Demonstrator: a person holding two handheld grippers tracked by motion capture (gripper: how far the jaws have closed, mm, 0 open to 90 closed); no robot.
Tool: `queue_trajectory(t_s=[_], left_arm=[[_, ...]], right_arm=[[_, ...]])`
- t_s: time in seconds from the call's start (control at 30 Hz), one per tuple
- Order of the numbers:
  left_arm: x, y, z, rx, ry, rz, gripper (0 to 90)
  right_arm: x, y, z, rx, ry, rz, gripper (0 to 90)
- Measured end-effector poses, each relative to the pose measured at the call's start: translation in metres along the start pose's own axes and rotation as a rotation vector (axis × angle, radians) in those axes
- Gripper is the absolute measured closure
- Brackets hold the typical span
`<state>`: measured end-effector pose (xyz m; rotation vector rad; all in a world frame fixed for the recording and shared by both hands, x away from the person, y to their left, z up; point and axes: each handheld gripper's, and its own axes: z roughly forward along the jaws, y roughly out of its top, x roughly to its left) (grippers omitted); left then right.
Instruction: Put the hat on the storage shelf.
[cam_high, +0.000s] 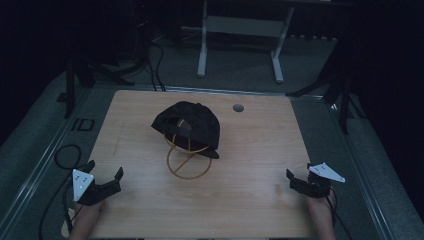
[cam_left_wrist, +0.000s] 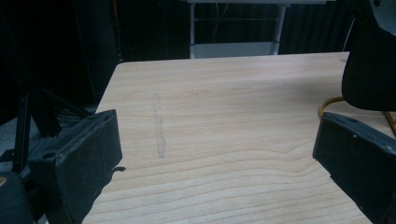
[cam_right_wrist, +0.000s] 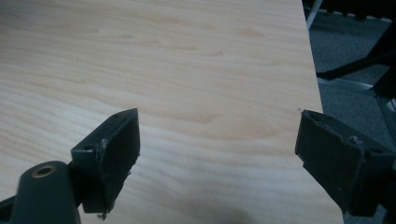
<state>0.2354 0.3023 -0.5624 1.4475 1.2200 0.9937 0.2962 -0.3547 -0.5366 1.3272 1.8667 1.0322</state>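
Currently | both claws released: left claw (cam_high: 111, 181), right claw (cam_high: 295, 181), near desk (cam_high: 250, 150) corners | risk: cap (cam_high: 189, 125) nudged, wire stand (cam_high: 187, 162) tips

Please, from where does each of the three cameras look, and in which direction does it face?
High view: above the near edge, facing forward and down on the table; forearms, left gripper and right gripper show.
Left gripper view: low, facing across the table between its open jaws; the black cap at right.
Right gripper view: angled down at the table's right edge, jaws open.
Shared: cap on its wire stand, high and left views.
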Motion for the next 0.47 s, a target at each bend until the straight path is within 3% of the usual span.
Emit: queue_trajectory(t_s=[0.2,0.47], left_arm=[[0.0002,0.0,0.0,0.001,0.0,-0.002,1.7],[0.0004,0.0,-0.0001,0.002,0.0,-0.006,1.7]], right_arm=[[-0.0042,-0.0041,-0.0053,-0.003,-0.026,0.009,14.0],[-0.0044,-0.0055,-0.0039,0.005,-0.025,0.004,14.1]])
